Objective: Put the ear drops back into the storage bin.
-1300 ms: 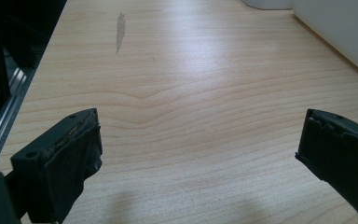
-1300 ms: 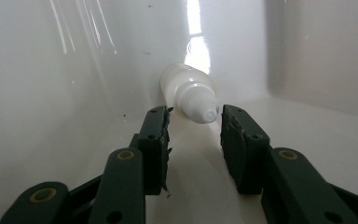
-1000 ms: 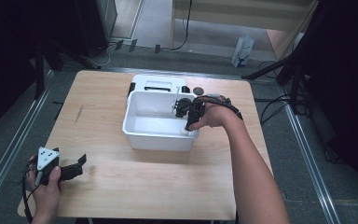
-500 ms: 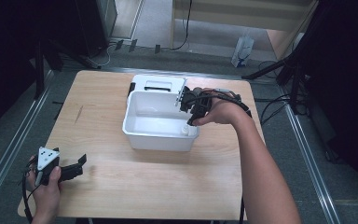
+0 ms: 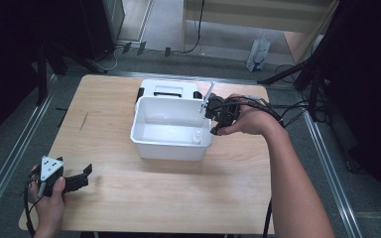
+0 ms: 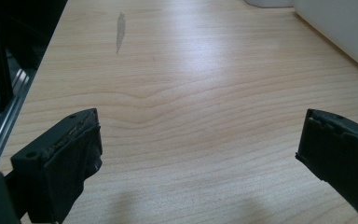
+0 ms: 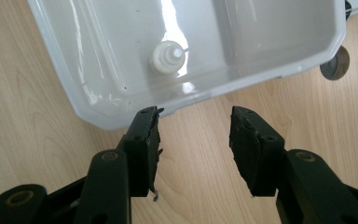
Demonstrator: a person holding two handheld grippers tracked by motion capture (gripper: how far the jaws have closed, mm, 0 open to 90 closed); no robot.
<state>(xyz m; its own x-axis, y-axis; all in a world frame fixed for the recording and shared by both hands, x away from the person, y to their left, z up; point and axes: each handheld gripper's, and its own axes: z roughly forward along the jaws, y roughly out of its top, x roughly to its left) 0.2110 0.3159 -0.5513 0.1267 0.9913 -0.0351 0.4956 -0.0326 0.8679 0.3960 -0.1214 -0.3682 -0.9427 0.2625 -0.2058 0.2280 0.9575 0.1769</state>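
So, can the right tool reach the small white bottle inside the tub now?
Probably yes. The right tool hangs open just outside the tub's rim, nothing between its jaws, and the small white bottle stands alone, uncovered, on the tub floor close by.

At the upper right edge of the right gripper view, a small round brown disc [image 7: 334,64] sits half hidden behind the rim of the white plastic tub [image 7: 98,119], too little of it showing to say what it is. That tub runs off the top of the frame there, and in the left gripper view just a corner of its wall [image 6: 340,32] enters at the upper right. In the high view, the white lidded box [image 5: 166,89] at upper centre is largely covered by the tub [image 5: 171,148] in front of it, and the small white knob-shaped piece [image 5: 197,137] inside the tub is too small to identify.
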